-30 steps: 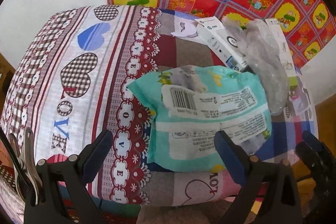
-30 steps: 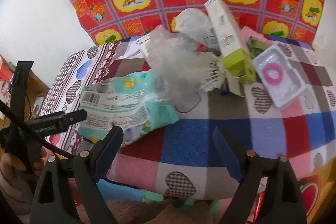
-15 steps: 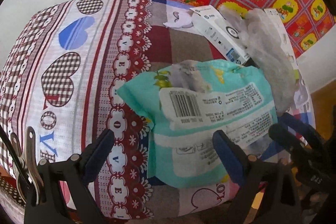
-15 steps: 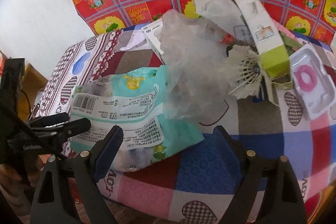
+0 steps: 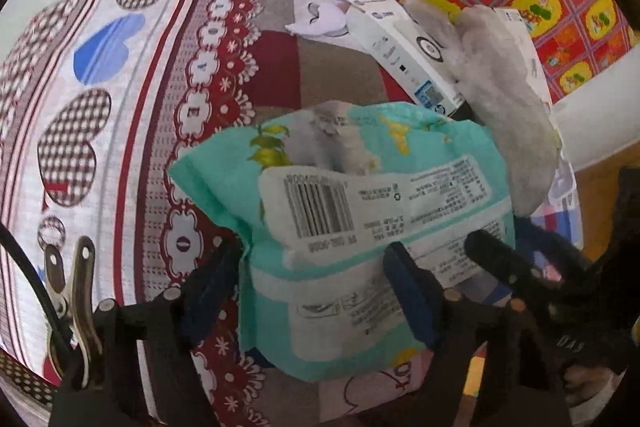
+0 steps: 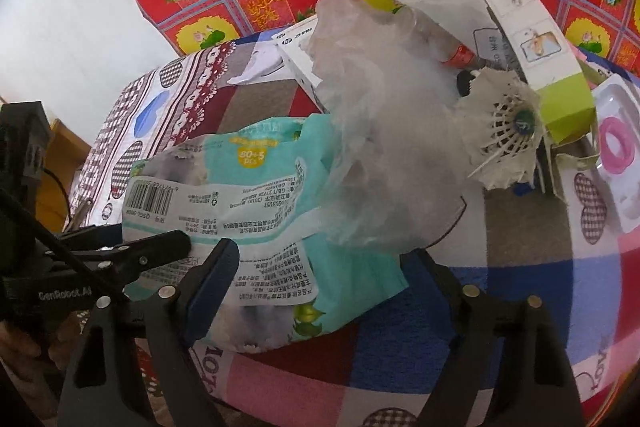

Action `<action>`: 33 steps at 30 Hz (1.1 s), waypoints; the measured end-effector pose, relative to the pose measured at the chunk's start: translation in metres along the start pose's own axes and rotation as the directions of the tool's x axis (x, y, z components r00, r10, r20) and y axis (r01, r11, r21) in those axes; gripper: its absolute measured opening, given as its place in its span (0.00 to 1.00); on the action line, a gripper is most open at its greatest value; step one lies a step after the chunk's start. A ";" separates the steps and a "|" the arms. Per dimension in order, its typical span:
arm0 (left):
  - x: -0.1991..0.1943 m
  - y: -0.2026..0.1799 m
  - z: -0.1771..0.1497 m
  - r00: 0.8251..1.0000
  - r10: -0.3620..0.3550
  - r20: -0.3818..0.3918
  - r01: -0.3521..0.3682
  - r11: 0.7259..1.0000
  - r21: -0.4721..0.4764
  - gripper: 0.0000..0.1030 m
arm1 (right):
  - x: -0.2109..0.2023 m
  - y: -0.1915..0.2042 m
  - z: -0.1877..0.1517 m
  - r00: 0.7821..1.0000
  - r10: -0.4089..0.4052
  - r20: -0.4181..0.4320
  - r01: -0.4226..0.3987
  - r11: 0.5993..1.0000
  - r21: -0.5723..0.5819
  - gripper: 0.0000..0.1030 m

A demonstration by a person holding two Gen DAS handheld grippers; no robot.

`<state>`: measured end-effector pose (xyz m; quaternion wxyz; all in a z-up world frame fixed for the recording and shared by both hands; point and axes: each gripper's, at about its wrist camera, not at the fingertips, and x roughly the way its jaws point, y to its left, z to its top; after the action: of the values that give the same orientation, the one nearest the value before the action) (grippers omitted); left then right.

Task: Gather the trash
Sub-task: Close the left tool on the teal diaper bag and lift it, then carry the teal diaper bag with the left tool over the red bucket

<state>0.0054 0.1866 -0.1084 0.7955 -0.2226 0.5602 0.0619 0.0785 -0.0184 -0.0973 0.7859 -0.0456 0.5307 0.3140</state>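
Straddling the near end of the teal wet-wipe packet (image 5: 360,211), the left gripper (image 5: 312,275) has its jaws closing, not yet clamped; the crinkled film lies between its fingers, and whether the pads touch it cannot be told. The right gripper (image 6: 324,267) is also closing, jaws still wide, the same packet's (image 6: 256,211) right part between its fingers, unpinched. In the right wrist view the left gripper's fingertip lies over the packet's left edge.

Packet: soft glossy plastic, flattened, white barcode label up, lying at the near edge of the patchwork heart-print cloth (image 5: 120,107).

Just beyond it: a cloudy, crumpled clear plastic bag (image 6: 372,131), overlapping the packet's far right corner. Behind that, a white carton (image 5: 400,51), a long white-and-green box (image 6: 532,39) and a feather shuttlecock (image 6: 504,139); far right, a clear blister tray with a pink ring (image 6: 618,147).

Open cloth lies left of the packet; the right side is crowded.
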 end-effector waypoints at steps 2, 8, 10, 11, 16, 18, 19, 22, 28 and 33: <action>0.001 0.000 0.001 1.000 0.003 0.001 -0.003 1.000 0.002 0.75 | 0.002 0.001 -0.001 1.000 0.007 -0.009 -0.007 1.000 0.005 0.80; 0.000 -0.002 -0.003 1.000 0.009 0.004 -0.009 1.000 0.021 0.73 | 0.010 0.005 -0.009 0.999 0.002 -0.035 -0.002 1.000 0.019 0.74; -0.001 -0.001 -0.005 1.000 0.005 0.002 -0.005 1.000 0.024 0.69 | 0.010 0.008 -0.011 0.999 -0.001 -0.036 0.001 1.000 0.014 0.69; -0.003 0.000 -0.007 1.000 0.005 0.000 -0.005 1.000 0.023 0.68 | 0.010 0.009 -0.012 0.999 -0.001 -0.035 0.002 1.000 0.011 0.67; -0.008 0.001 -0.017 1.000 0.015 -0.013 -0.014 1.000 0.026 0.54 | 0.005 0.015 -0.021 1.000 -0.003 -0.013 0.003 1.000 -0.011 0.49; -0.011 0.001 -0.022 1.000 0.005 -0.019 -0.005 1.000 0.020 0.47 | 0.001 0.019 -0.025 1.000 -0.007 -0.001 0.007 1.000 -0.022 0.45; -0.013 0.000 -0.024 1.000 0.006 -0.016 -0.006 1.000 0.026 0.43 | 0.000 0.019 -0.027 1.000 -0.004 0.003 0.004 1.000 -0.024 0.43; -0.021 -0.002 -0.030 1.000 0.005 0.000 -0.005 0.999 0.040 0.35 | -0.005 0.019 -0.034 1.000 0.006 0.014 -0.006 1.000 -0.011 0.40; -0.034 -0.013 -0.041 1.000 -0.002 0.024 0.000 0.998 0.058 0.30 | -0.021 0.016 -0.046 0.999 0.014 0.029 -0.013 1.000 -0.013 0.35; -0.039 -0.033 -0.049 0.999 0.002 0.038 -0.006 0.996 0.092 0.30 | -0.038 0.007 -0.057 0.998 0.011 0.057 -0.011 1.000 -0.002 0.34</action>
<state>-0.0399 0.1417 -0.0764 0.8154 -0.1831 0.5476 0.0417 0.0194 -0.0528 -0.0875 0.7989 -0.0342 0.5080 0.3201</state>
